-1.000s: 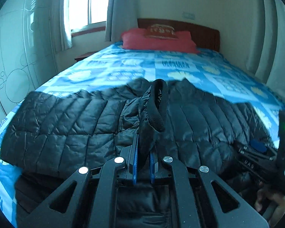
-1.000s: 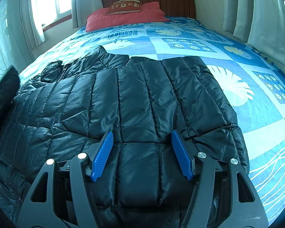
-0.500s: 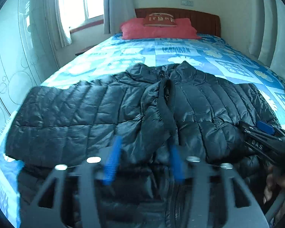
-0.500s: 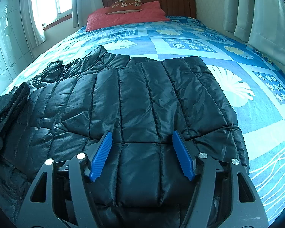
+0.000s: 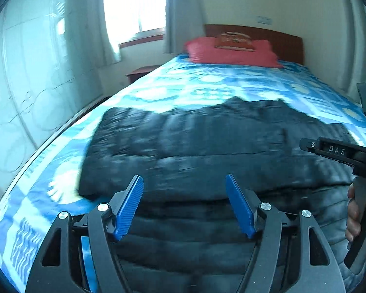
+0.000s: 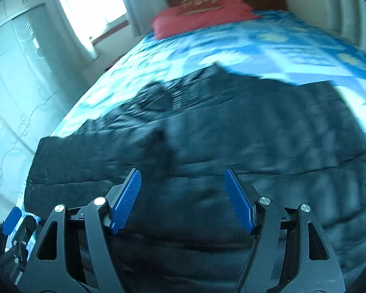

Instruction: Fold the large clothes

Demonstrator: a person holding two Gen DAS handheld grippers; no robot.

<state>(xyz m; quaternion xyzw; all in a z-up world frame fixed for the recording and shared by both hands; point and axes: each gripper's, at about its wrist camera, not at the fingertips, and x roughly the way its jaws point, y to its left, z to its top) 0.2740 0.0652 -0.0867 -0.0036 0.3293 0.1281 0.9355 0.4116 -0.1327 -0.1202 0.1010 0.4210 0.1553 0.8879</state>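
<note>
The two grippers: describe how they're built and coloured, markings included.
The left gripper and the right gripper match: black angular frames with triangular cutouts and silver round bolt heads, each carrying two ribbed blue finger pads. In the left wrist view, the right gripper's black body reads "DAS" in pale letters, with a small green light on an upright black bar. A bare hand grips its handle.

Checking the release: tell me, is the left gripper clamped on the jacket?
No, the left gripper is open, its blue fingers spread above the black jacket.
</note>
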